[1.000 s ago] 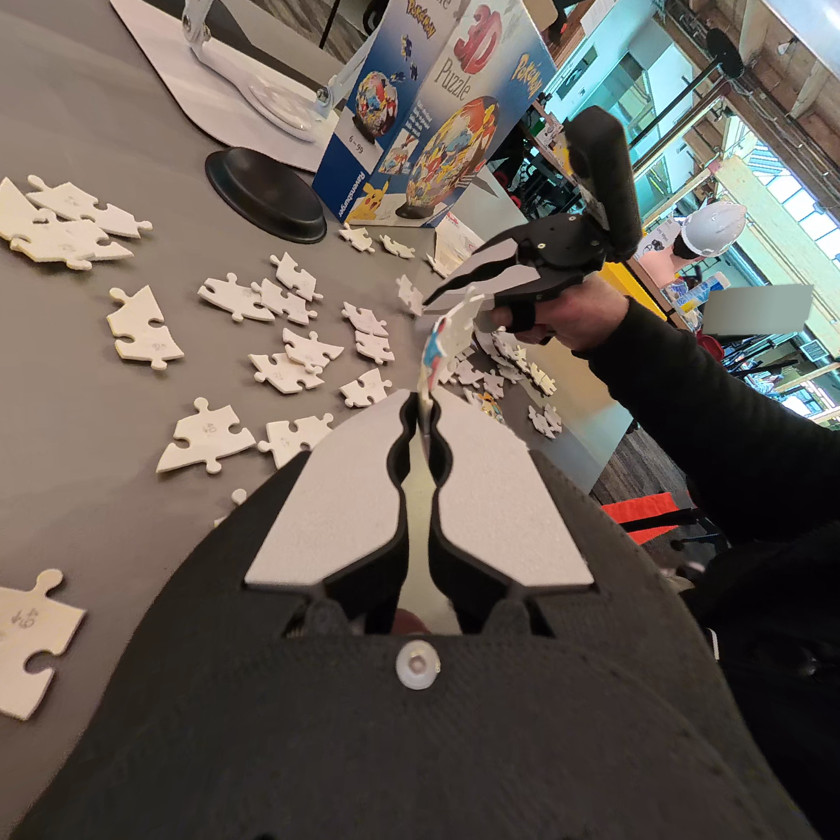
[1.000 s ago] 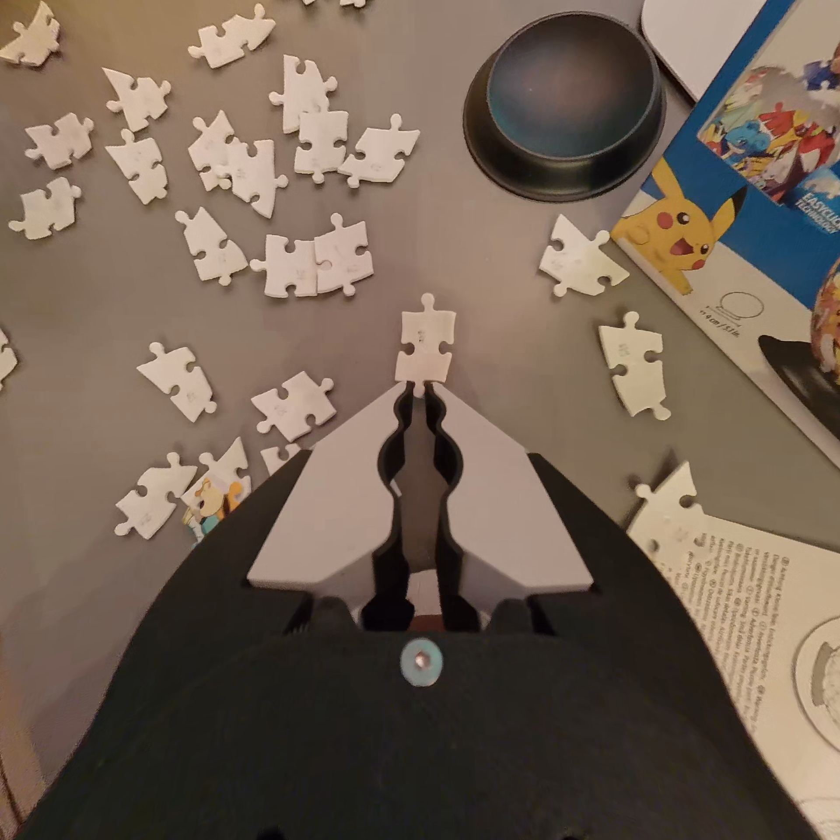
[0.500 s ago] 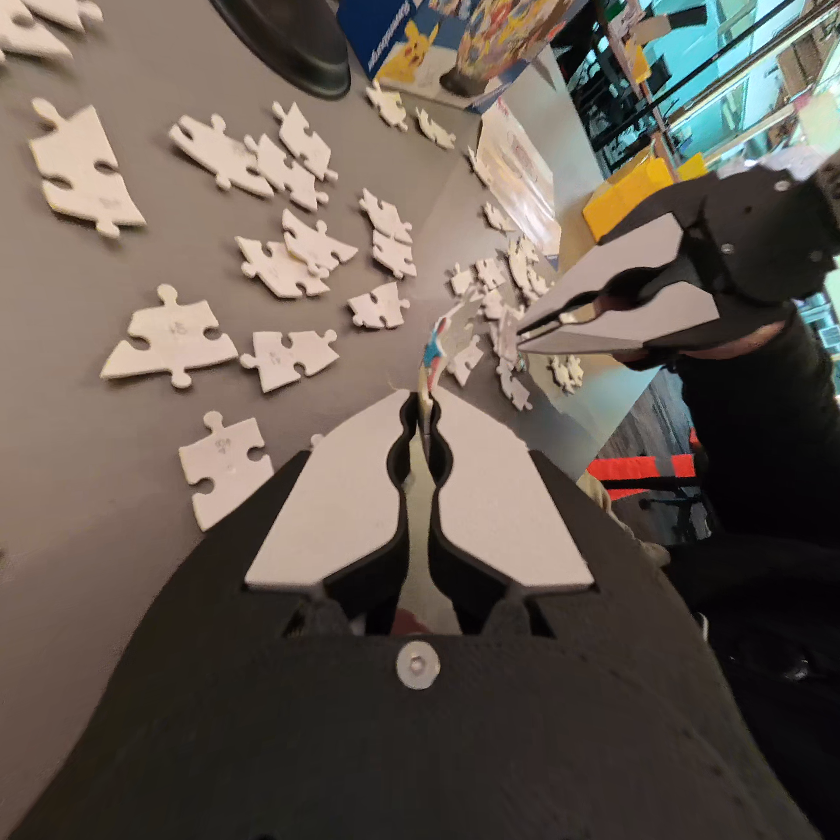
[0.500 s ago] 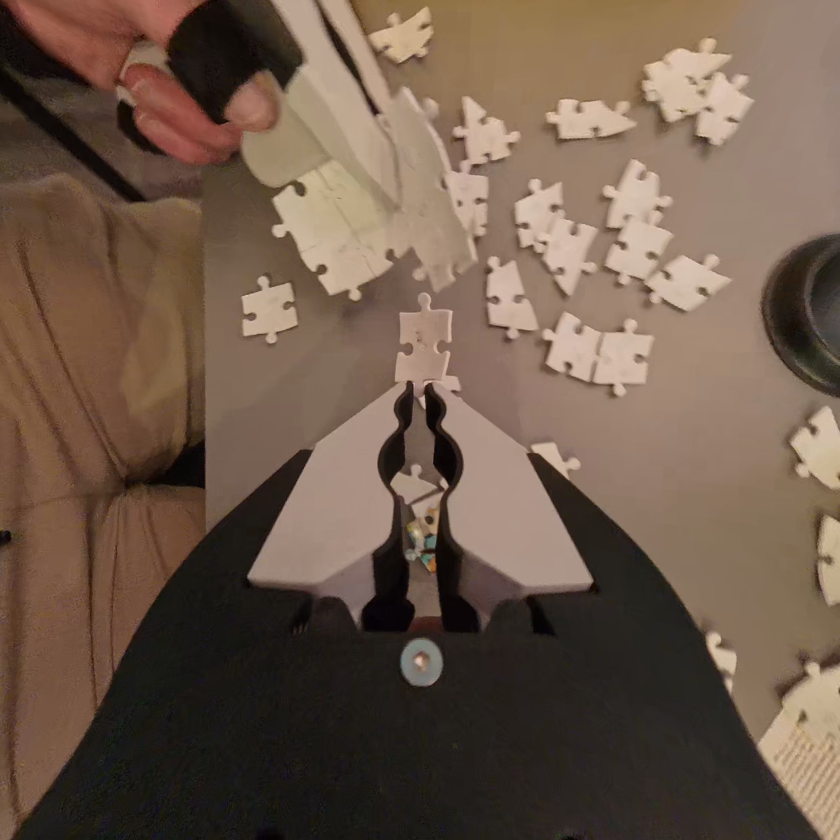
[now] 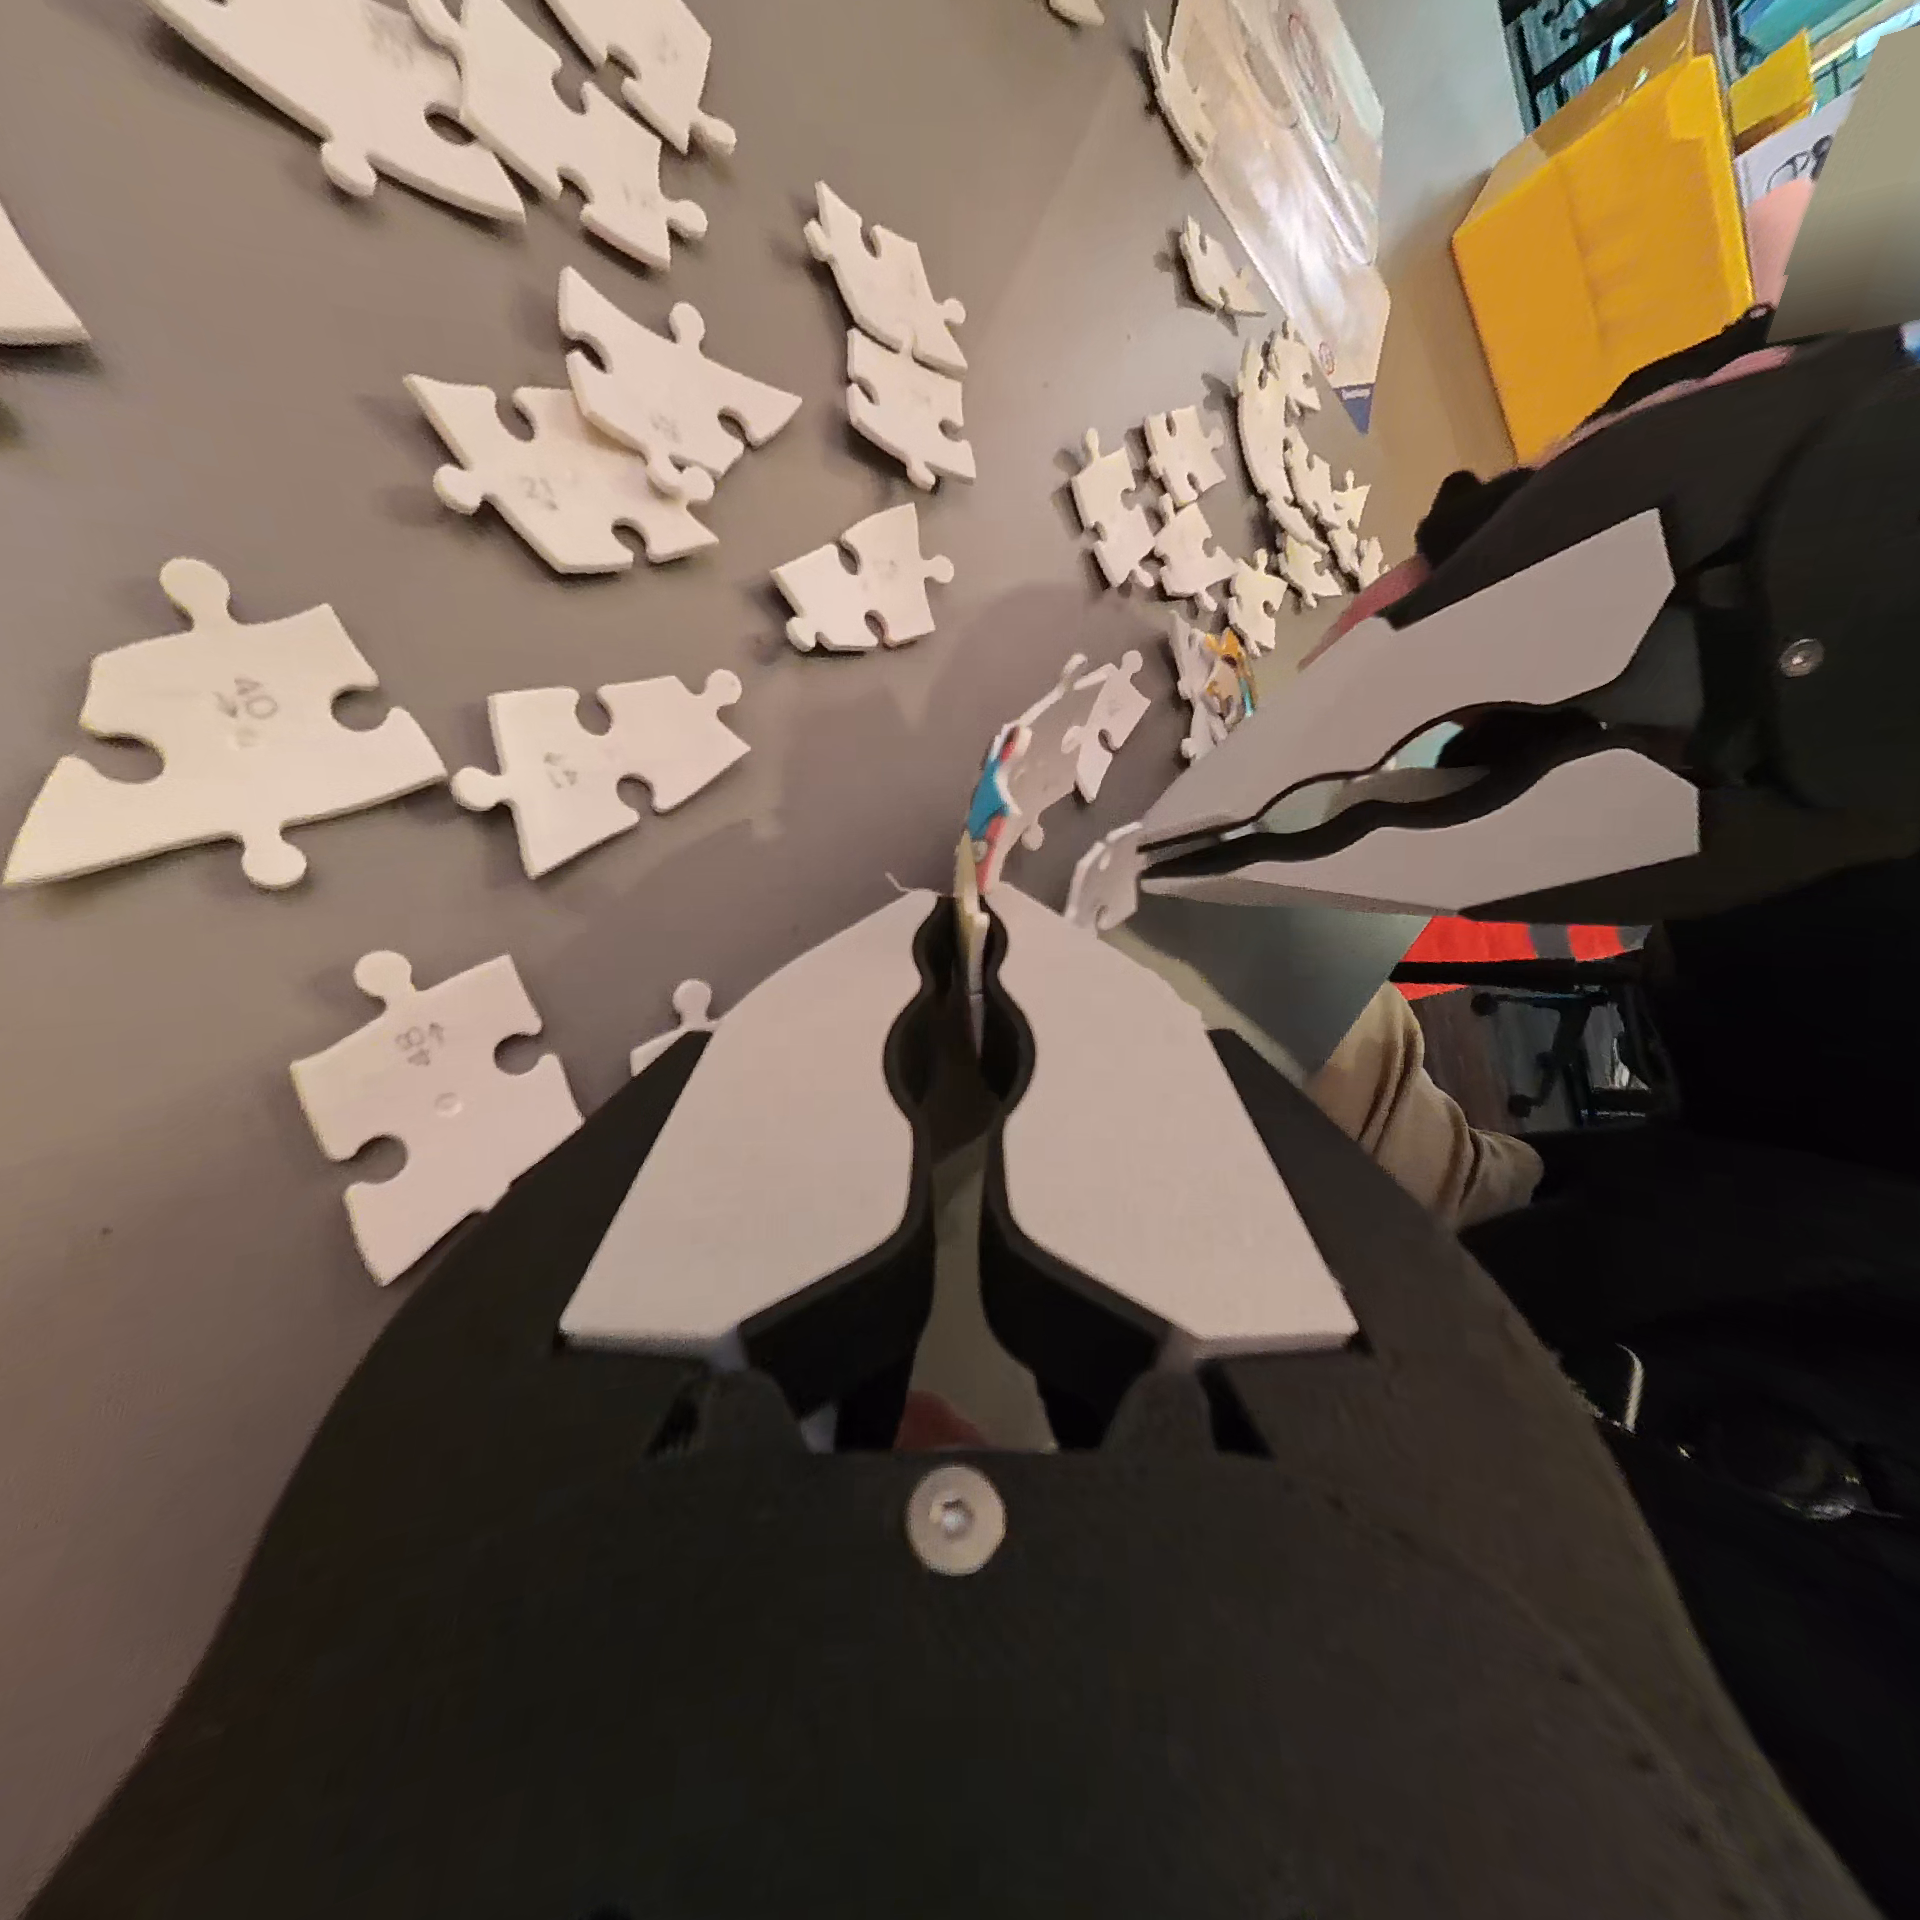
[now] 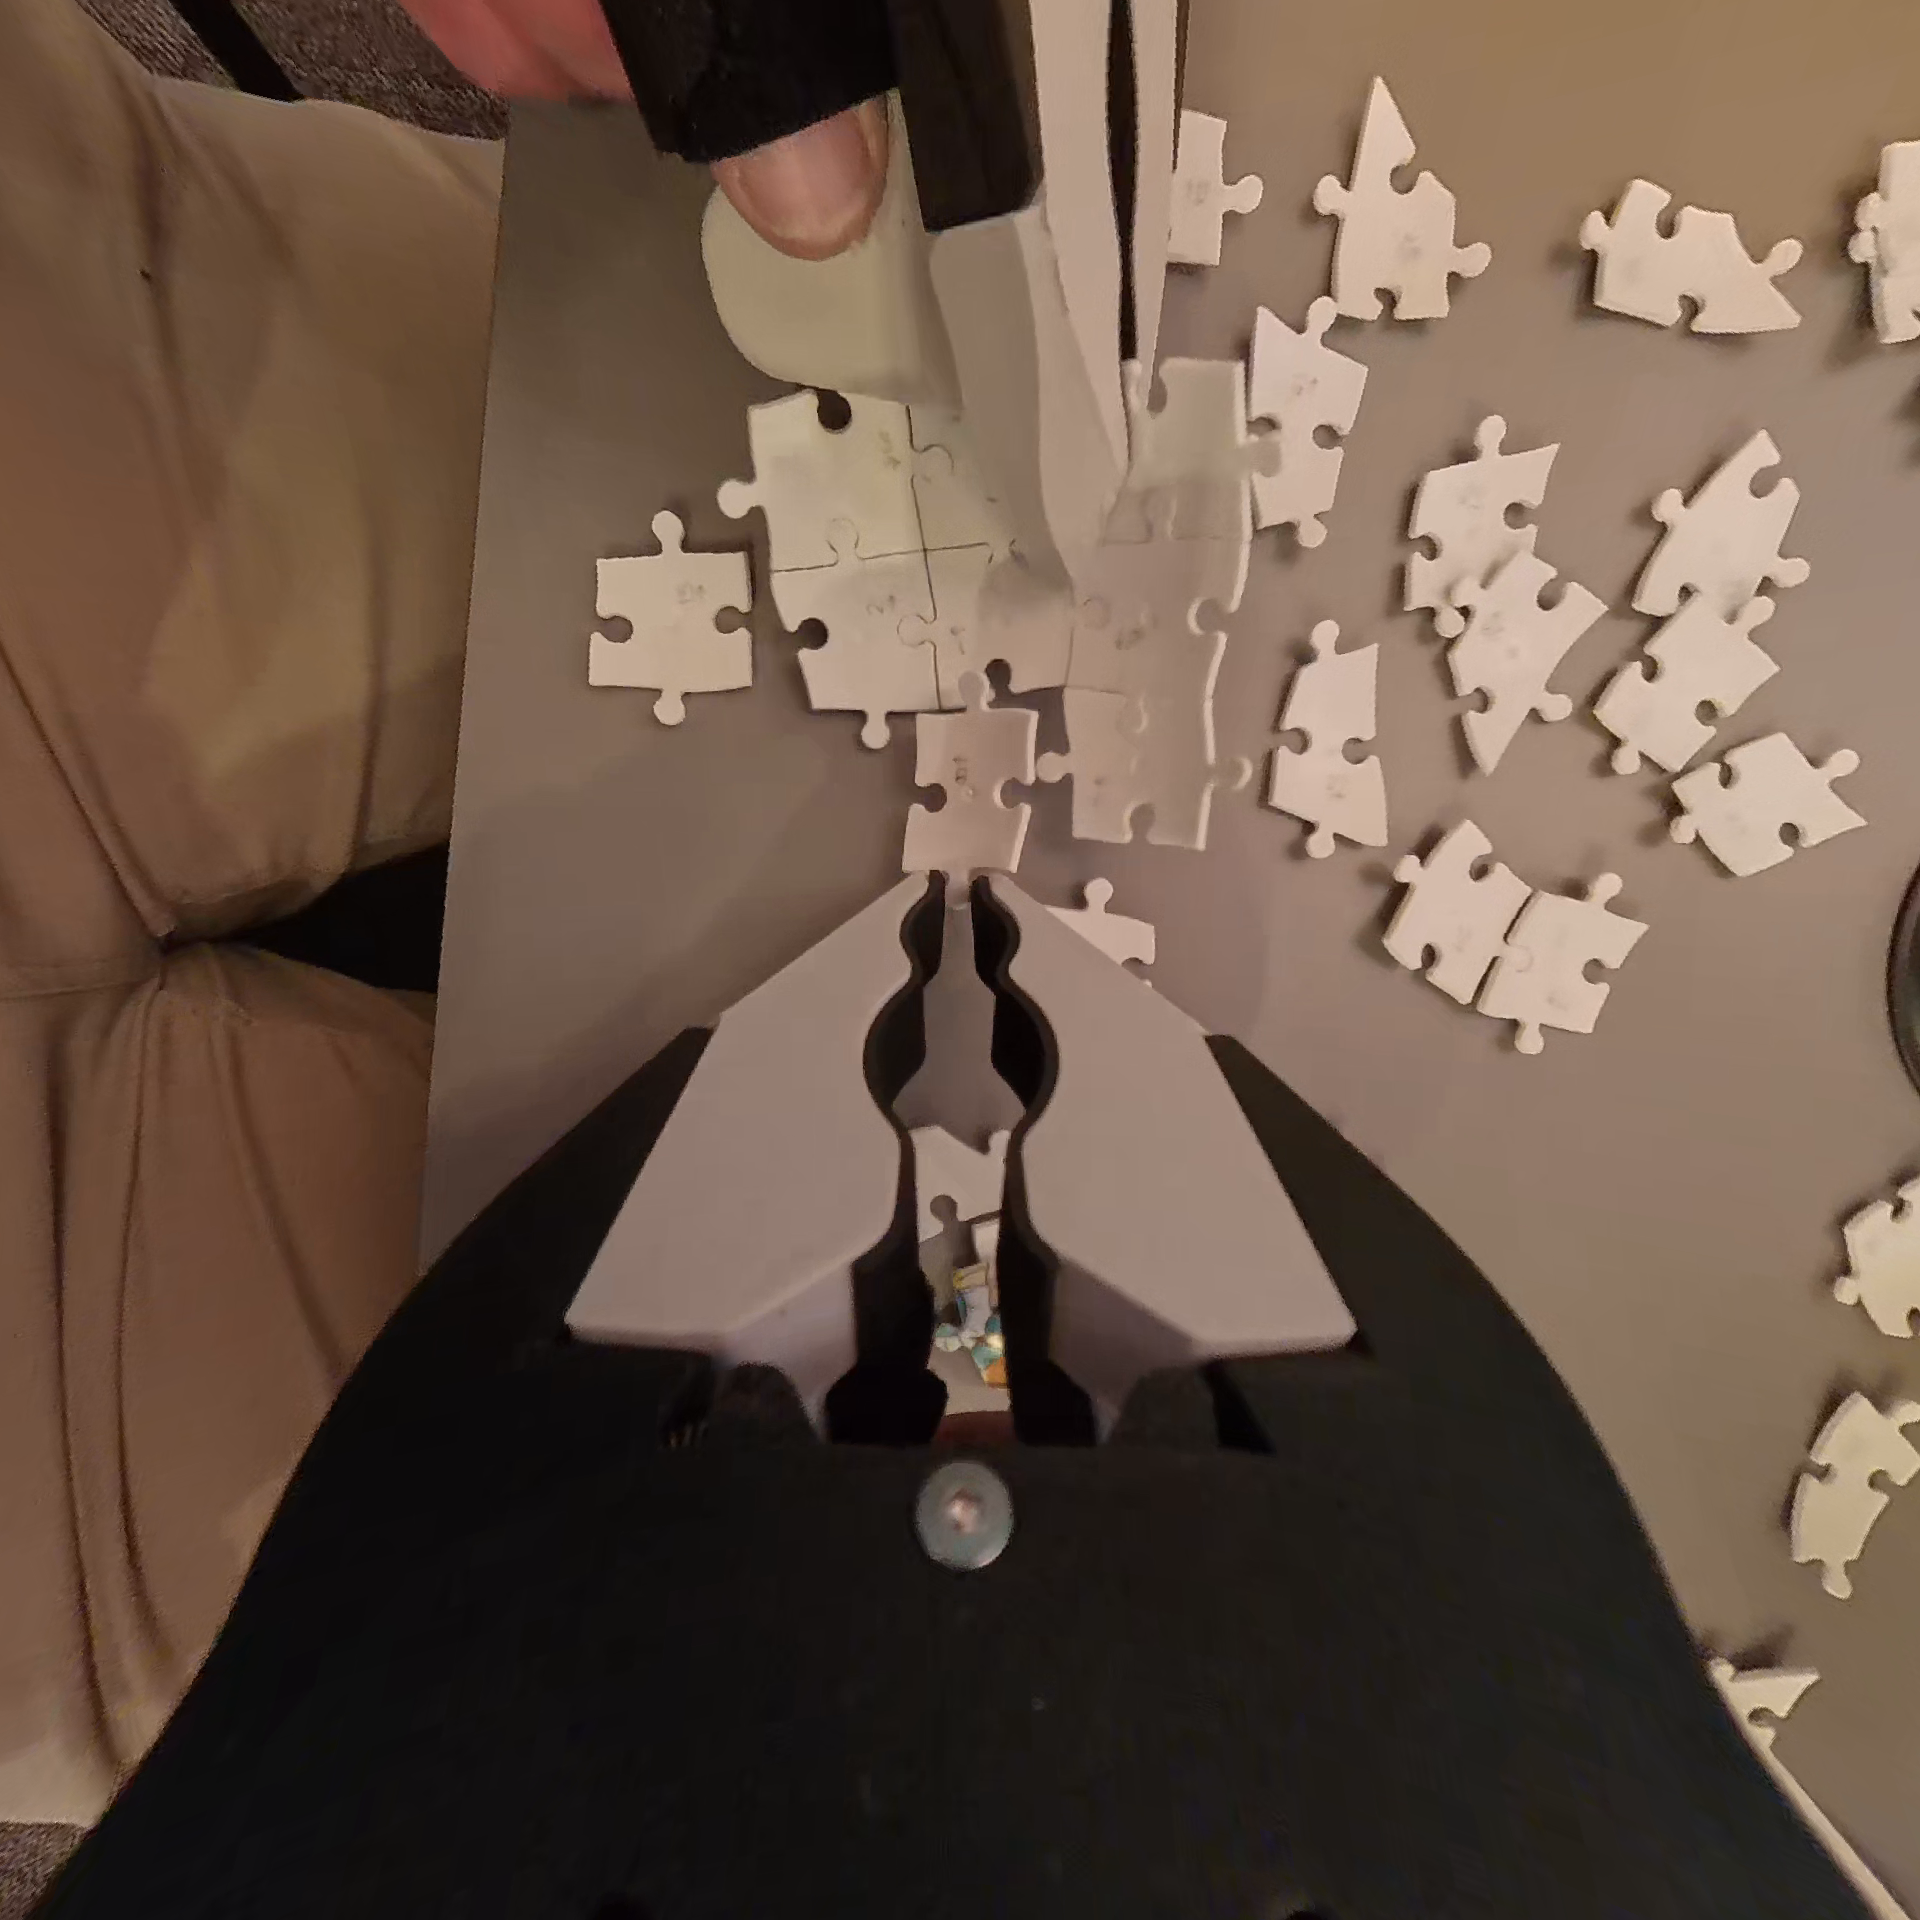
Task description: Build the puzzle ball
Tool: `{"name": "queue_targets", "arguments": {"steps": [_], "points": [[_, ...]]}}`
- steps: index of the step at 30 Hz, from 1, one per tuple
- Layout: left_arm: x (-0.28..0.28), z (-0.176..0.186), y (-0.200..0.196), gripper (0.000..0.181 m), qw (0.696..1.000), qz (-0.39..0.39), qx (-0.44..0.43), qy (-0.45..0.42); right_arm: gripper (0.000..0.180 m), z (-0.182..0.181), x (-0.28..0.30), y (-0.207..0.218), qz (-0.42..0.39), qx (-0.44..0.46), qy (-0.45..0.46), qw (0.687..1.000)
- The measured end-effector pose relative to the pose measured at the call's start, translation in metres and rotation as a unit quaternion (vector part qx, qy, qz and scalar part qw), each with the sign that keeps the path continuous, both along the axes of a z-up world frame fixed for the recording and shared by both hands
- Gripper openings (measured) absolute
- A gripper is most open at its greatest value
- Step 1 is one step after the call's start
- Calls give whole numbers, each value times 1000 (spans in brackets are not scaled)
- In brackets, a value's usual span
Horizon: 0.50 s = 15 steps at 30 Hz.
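Observation:
My left gripper (image 5: 975, 902) is shut on a curved strip of joined puzzle pieces (image 5: 1023, 774), seen edge-on with its printed side to the left. My right gripper (image 6: 956, 883) is shut on a single white puzzle piece (image 6: 971, 798), blank side up. In the right wrist view the left gripper (image 6: 1127, 457) comes in from the top, holding the strip (image 6: 1153, 644). The single piece sits just left of the strip's lower end, close to touching. In the left wrist view the right gripper (image 5: 1138, 868) comes in from the right with its piece (image 5: 1101, 881) beside my fingertips.
Several loose white pieces (image 5: 234, 727) lie face down across the grey table (image 6: 1247, 1247). A joined block of pieces (image 6: 878, 582) lies near the table's edge (image 6: 468, 623), next to a person's beige trousers (image 6: 208, 623). An instruction sheet (image 5: 1278, 156) and a yellow box (image 5: 1600, 260) are farther off. Some 6 cm of space lies between my two pairs of fingers.
The two grippers have come together. My right gripper has swung its piece from near the black stand over to the strip in my left gripper. My left gripper has dropped lower toward the table.

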<state>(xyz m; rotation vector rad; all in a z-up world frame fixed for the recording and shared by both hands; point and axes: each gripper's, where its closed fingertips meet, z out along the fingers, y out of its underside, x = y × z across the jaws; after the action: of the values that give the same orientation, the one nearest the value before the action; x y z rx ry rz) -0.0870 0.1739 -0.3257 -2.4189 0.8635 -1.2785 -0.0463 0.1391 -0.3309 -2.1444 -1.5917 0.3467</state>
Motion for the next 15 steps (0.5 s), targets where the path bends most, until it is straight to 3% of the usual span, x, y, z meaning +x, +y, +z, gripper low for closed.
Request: {"name": "queue_targets", "arguments": {"steps": [1, 15], "points": [[1, -1, -1, 3, 1000, -5, -2, 1, 3, -1, 0, 1, 0, 1, -3, 1000], [2, -5, -1, 3, 1000, -18, -7, 8, 8, -4, 0, 6, -3, 17, -26, 1000]]}}
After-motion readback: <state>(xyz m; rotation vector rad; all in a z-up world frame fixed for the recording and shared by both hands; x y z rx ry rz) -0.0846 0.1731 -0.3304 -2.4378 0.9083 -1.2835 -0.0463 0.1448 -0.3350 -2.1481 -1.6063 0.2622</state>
